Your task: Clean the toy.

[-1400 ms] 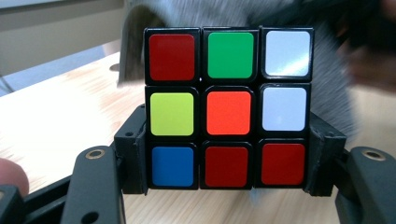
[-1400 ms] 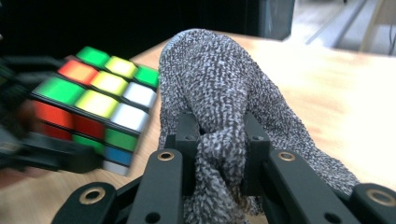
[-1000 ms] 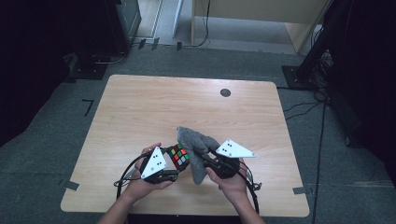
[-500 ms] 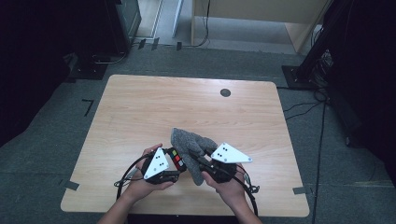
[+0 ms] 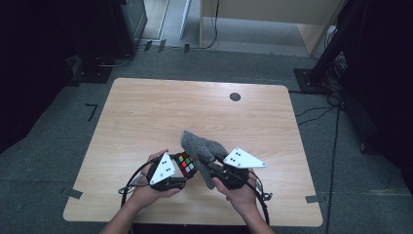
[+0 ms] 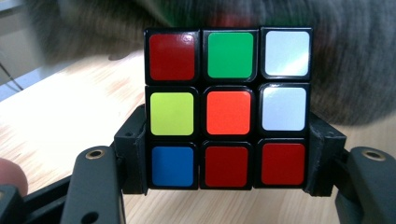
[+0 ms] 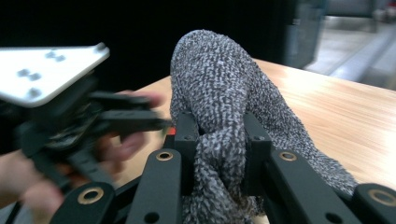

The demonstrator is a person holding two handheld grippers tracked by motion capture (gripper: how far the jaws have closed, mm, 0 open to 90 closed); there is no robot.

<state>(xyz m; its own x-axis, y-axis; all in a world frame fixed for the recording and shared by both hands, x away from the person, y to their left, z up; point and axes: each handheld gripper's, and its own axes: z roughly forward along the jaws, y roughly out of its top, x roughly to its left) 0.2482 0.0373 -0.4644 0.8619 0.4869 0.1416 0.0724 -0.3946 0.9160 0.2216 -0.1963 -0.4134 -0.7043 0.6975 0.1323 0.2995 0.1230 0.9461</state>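
Observation:
A scrambled colour cube (image 6: 227, 108) sits clamped between the black jaws of my left gripper (image 6: 227, 165), its near face showing red, green, white, yellow, orange and blue stickers. From above, the cube (image 5: 185, 164) is just over the table's front middle, held by the left gripper (image 5: 179, 170). My right gripper (image 7: 218, 140) is shut on a bunched grey knitted cloth (image 7: 219, 88). In the high view the cloth (image 5: 200, 146) drapes up and over beside the cube, touching its far side, with the right gripper (image 5: 208, 168) close to the right of it.
The wooden table (image 5: 160, 112) has a small black round mark (image 5: 235, 96) near its far edge. Cables (image 5: 131, 183) loop from both grippers at the front edge. Dark floor, equipment stands and more cables surround the table.
The right gripper has carried the grey cloth slightly left, closer against the cube. The left gripper with the cube has stayed in place.

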